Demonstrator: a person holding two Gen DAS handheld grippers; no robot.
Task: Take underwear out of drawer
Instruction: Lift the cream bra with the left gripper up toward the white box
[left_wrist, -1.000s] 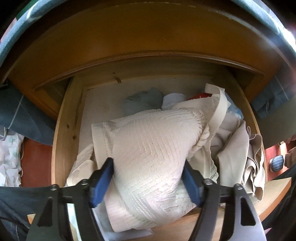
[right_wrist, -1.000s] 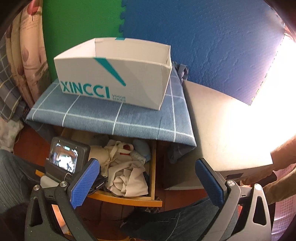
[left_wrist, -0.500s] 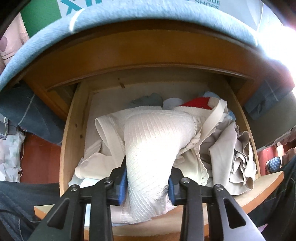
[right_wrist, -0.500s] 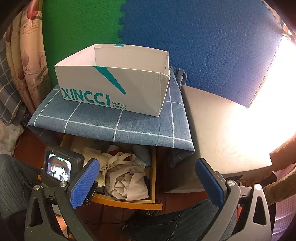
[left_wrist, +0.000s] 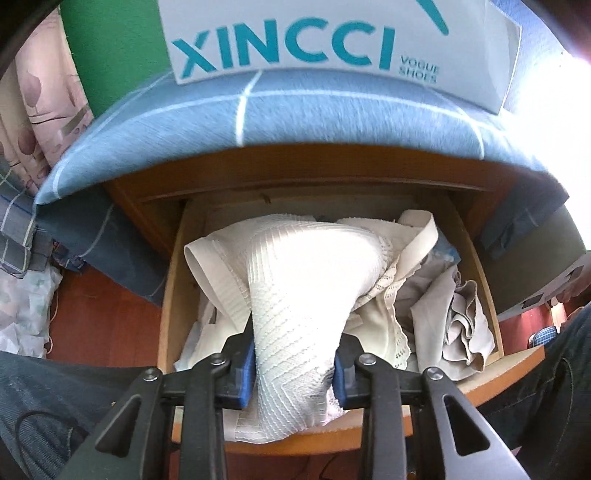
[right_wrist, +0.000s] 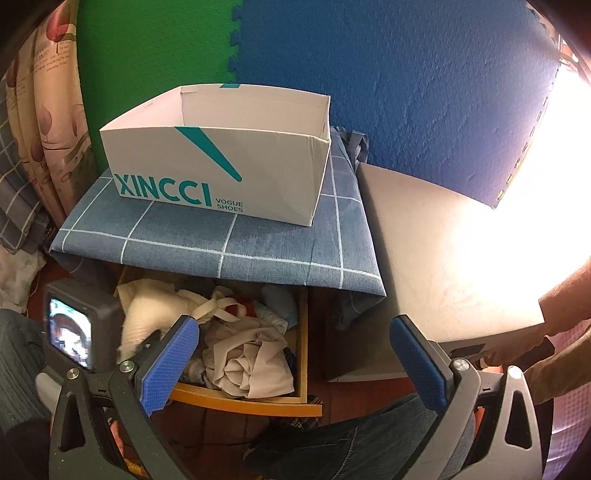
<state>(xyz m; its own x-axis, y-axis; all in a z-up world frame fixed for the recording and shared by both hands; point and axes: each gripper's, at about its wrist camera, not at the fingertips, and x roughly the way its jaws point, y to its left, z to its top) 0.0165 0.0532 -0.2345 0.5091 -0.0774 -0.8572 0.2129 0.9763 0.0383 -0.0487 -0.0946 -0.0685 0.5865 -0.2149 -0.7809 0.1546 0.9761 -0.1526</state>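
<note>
The open wooden drawer (left_wrist: 517, 365) holds a heap of pale garments. A white ribbed pair of underwear (left_wrist: 306, 280) stands up out of the heap, bunched between the blue pads of my left gripper (left_wrist: 293, 369), whose jaws are closing and press on it from both sides. In the right wrist view the same underwear (right_wrist: 147, 314) hangs over the drawer (right_wrist: 258, 404) beside the left gripper's camera body (right_wrist: 79, 332). My right gripper (right_wrist: 291, 325) hovers above the drawer's front, open, with nothing between its fingers.
A white XINCCI shoe box (right_wrist: 221, 177) stands open on a blue checked cloth (right_wrist: 258, 240) covering the cabinet top. A grey board (right_wrist: 443, 258) lies to the right, a person's hand (right_wrist: 554, 325) at its edge. Jeans-clad legs (right_wrist: 351, 443) sit below the drawer front.
My left gripper's jaws came together on the white underwear, then rose and drew back, lifting the garment out of the heap. The right gripper stayed put.
</note>
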